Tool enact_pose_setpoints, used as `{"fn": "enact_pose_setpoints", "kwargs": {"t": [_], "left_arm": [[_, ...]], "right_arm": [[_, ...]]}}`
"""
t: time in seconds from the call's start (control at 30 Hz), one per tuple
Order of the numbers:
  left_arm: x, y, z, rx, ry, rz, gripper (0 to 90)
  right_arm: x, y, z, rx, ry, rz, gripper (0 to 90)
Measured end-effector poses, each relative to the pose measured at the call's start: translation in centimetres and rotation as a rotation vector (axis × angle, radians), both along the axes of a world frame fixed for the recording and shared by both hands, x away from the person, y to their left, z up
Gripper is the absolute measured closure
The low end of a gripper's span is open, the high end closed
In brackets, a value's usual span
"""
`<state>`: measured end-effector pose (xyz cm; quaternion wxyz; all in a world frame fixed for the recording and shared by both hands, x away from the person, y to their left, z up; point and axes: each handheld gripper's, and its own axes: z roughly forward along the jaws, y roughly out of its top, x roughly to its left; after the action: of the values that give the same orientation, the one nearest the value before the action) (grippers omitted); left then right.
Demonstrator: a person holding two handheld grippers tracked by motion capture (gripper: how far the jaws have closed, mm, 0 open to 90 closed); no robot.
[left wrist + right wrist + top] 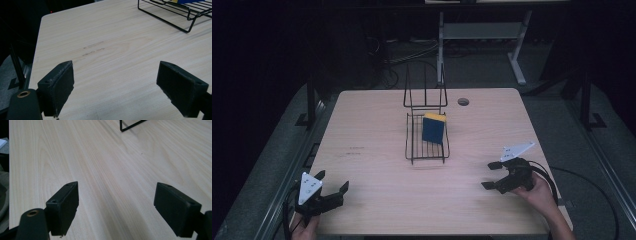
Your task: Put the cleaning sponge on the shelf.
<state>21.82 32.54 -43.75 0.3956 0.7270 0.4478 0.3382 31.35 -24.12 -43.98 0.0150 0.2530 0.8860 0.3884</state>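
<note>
Rack [175, 15] cut off beyond left gripper [115, 87].

We can read no text, label, brand, number or sign anywhere in these views. The only marks we find are a few short dark smudges on the wooden table [105, 75], left of the wire rack [427, 137]; we also see them from the left gripper view, and they are too faint and blurred to make out as letters or figures. The blue and yellow sponge [434, 128] in the rack bears no print that we can make out.
</note>
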Motion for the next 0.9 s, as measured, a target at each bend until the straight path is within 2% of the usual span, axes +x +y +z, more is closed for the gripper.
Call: {"fn": "enact_pose_setpoints", "kwargs": {"t": [0.9], "left_arm": [[0.0,-0.1,0.0,0.005,0.001,-0.006,13.9]], "right_arm": [[-3.0,-1.7,-0.9,0.032,-0.017,-0.042,20.0]]}}
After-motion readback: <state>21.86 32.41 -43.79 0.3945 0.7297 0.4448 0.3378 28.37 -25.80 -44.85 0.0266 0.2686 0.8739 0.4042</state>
